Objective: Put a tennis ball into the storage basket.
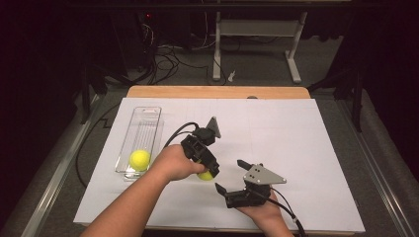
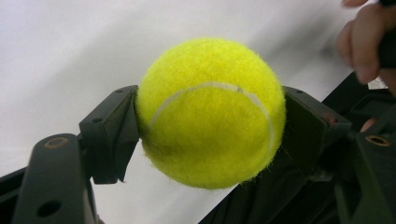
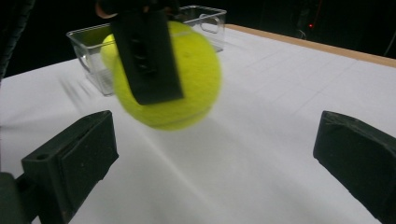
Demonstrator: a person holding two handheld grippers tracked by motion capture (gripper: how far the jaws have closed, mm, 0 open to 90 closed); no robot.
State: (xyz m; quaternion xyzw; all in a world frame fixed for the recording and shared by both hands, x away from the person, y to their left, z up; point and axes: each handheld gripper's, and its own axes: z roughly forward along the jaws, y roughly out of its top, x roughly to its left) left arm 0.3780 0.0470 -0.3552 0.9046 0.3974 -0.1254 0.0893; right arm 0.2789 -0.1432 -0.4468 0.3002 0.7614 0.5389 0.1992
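My left gripper (image 1: 207, 173) is shut on a yellow tennis ball (image 1: 204, 176) just above the white table cover, near the front middle. In the left gripper view the ball (image 2: 210, 112) sits squeezed between both black jaws. My right gripper (image 1: 229, 175) is open just right of it, pointing at the ball, with nothing between its jaws. The right gripper view has the held ball (image 3: 187, 88) hanging ahead of the right gripper (image 3: 215, 133), with one left finger (image 3: 145, 56) across it. A second tennis ball (image 1: 140, 159) lies in a clear plastic bin (image 1: 144, 122) at the left.
A white sheet (image 1: 296, 148) covers the wooden table (image 1: 217, 92). The long clear bin (image 3: 205, 18) runs front to back left of the hands. Cables and a desk frame (image 1: 257, 29) stand on the floor behind the table.
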